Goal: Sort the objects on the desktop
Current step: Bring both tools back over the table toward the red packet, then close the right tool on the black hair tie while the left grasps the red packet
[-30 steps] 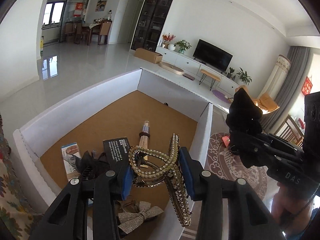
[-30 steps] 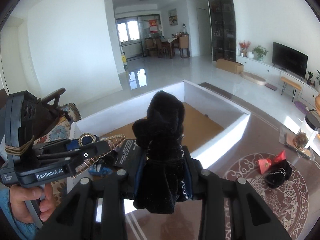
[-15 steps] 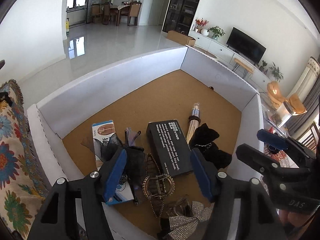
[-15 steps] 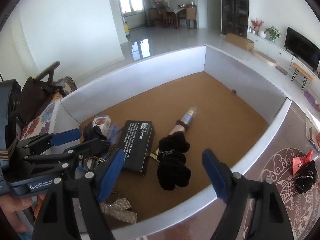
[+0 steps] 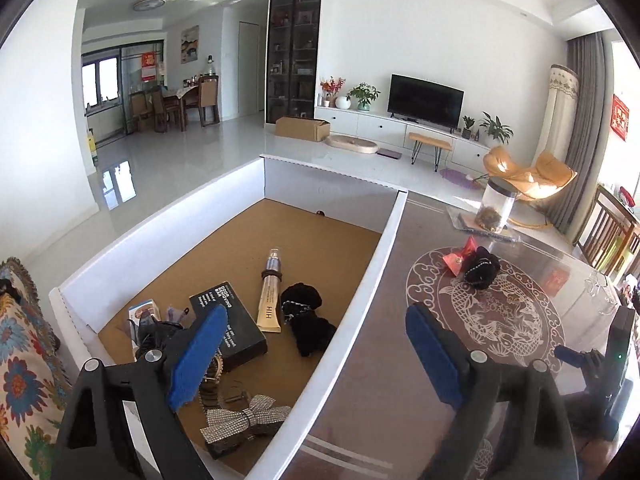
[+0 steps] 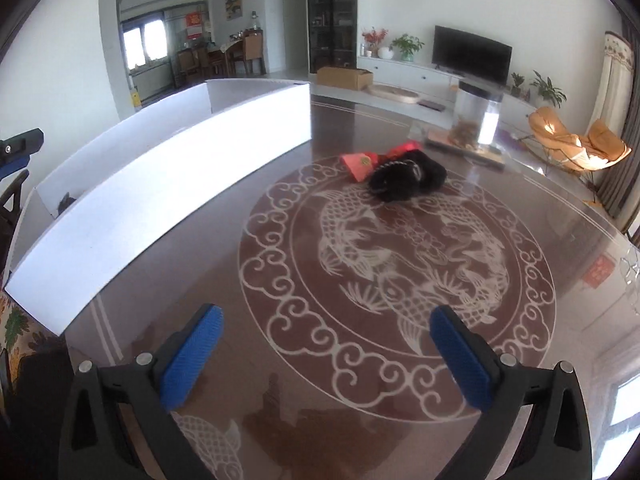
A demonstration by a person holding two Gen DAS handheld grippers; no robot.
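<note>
While jaws have just been opening, left hand-held gripper [image 5: 312,344] wide (empty), right hand-held gripper [image 6: 326,346] wide over table [image 6: 280,360].

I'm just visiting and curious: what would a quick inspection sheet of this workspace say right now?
Surface: glossy brown table with a white fish medallion.
Job's things: white box holds a black fluffy bow, a cream tube, a black carton and a rhinestone bow; a red bow and another black bow lie on the table, touching.
Clutter: clear jar at the table's far edge.
Grippers: left gripper and right gripper empty, jaws just opened wide.
Cables: nothing seen.
Surroundings: living room, television, orange chair.
</note>
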